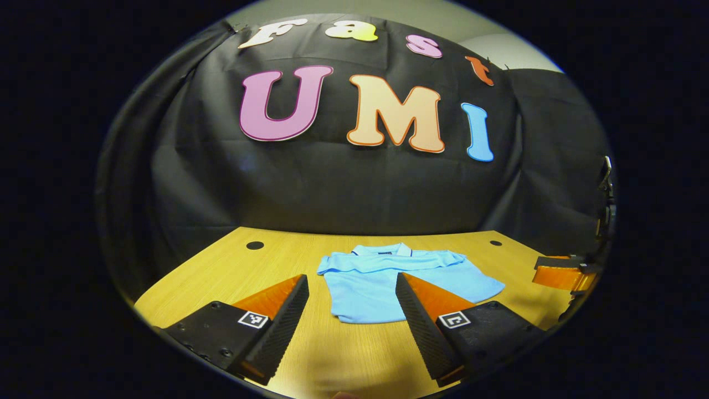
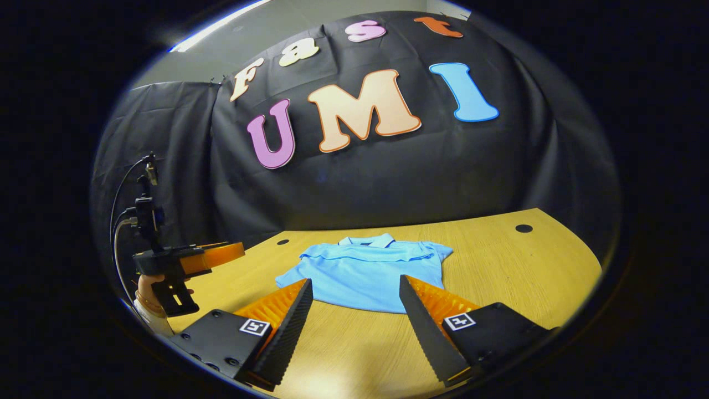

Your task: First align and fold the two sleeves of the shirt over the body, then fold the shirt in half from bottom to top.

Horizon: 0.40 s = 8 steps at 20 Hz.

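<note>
A light blue polo shirt (image 1: 382, 277) lies flat on the wooden table (image 1: 238, 266), collar toward the back wall, its sleeves folded in over the body. My left gripper (image 1: 352, 285) hovers open just in front of the shirt's near hem, nothing between its fingers. In the right gripper view the same shirt (image 2: 365, 269) lies ahead of my right gripper (image 2: 354, 288), which is also open and holds nothing. The left gripper (image 2: 183, 263), held by a hand, appears at the left of the right gripper view, and the right gripper (image 1: 565, 271) sits at the right edge of the left gripper view.
The table has round dark holes near its back corners (image 1: 255, 245) (image 2: 523, 228). The black cloth wall rises right behind the table. Bare wood stretches on both sides of the shirt and in front of it.
</note>
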### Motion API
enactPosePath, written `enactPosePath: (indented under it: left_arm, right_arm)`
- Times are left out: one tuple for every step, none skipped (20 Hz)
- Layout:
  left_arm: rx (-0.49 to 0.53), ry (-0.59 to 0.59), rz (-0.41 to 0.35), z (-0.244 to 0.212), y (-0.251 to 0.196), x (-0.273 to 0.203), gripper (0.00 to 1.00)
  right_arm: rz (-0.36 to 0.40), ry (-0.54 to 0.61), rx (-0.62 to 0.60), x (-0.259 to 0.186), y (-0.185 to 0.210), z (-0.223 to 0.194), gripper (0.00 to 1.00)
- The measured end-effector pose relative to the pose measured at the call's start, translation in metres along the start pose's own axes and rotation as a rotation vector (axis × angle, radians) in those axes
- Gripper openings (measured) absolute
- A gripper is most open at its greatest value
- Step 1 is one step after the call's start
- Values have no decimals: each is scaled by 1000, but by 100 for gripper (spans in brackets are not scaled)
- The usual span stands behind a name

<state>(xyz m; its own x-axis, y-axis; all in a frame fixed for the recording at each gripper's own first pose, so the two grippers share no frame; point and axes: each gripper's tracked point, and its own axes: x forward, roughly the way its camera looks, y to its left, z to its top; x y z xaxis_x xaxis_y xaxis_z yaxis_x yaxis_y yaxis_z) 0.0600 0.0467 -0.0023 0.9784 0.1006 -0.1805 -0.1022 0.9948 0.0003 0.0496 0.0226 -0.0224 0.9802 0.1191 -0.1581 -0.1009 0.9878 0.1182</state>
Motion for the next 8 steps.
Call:
enactPosePath:
  left_arm:
    - [12, -10, 7, 1, -3, -6, 95]
    - [18, -22, 11, 2, -8, -9, 95]
    - [21, -32, 8, 3, -14, -13, 95]
    - [23, -41, 0, 5, -21, -17, 95]
    - [26, -48, -10, 5, -28, -19, 95]
    - [31, -47, -14, 4, -34, -21, 95]
    - [37, -45, -14, 2, -40, -23, 95]
    - [41, -44, -16, 1, -47, -23, 95]
  right_arm:
    - [1, -18, 10, -7, 0, 2, 98]
    - [2, -34, 21, -12, -1, 4, 98]
    - [9, -47, 26, -19, -2, 6, 98]
    - [10, -60, 20, -24, -4, 8, 98]
    - [2, -70, 6, -29, -8, 9, 98]
    - [-11, -80, -10, -34, -15, 11, 98]
    - [-21, -87, -18, -38, -19, 12, 98]
    - [-22, -93, -16, -43, -23, 14, 98]
